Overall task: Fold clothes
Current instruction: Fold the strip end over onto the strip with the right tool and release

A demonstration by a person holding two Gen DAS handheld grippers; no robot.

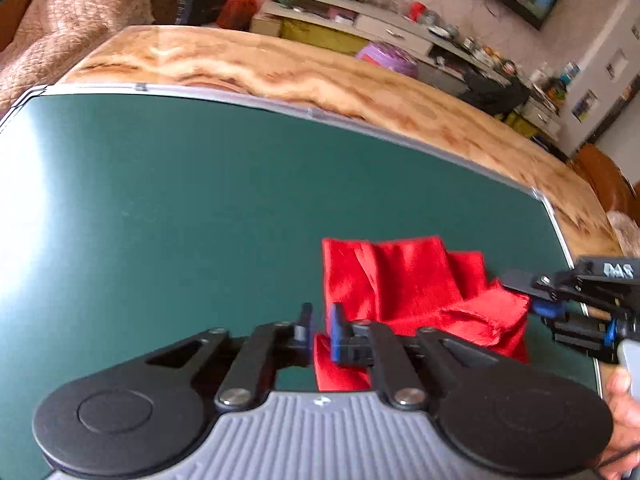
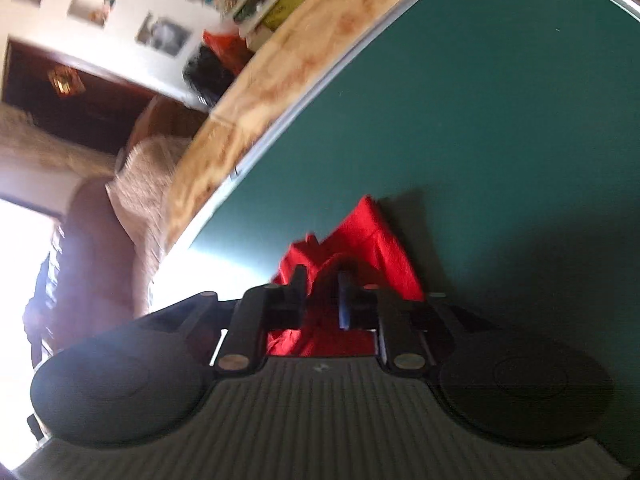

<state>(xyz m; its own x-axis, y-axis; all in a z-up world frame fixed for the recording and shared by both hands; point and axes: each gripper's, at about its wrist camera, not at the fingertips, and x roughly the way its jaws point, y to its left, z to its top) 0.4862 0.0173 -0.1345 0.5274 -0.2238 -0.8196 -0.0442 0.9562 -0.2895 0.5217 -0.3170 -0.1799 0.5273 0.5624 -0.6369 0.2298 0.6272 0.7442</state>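
A crumpled red garment (image 1: 404, 284) lies on the green mat (image 1: 180, 200), toward its right side. My left gripper (image 1: 320, 322) hovers over the garment's near left corner. Its jaws stand a narrow gap apart, with a red fold just below the fingertips and mat showing through the gap. At the garment's right corner is my right gripper (image 1: 530, 298). In the right wrist view, the right gripper (image 2: 322, 286) is open with the red garment (image 2: 372, 236) bunched loosely between its fingers.
The mat lies on a marbled wooden table (image 1: 280, 68), and most of the mat left of the garment is bare. A person's hand (image 1: 622, 412) holds the right gripper. A sofa with a pink blanket (image 1: 68, 28) and cluttered shelves (image 1: 380, 24) stand beyond the table.
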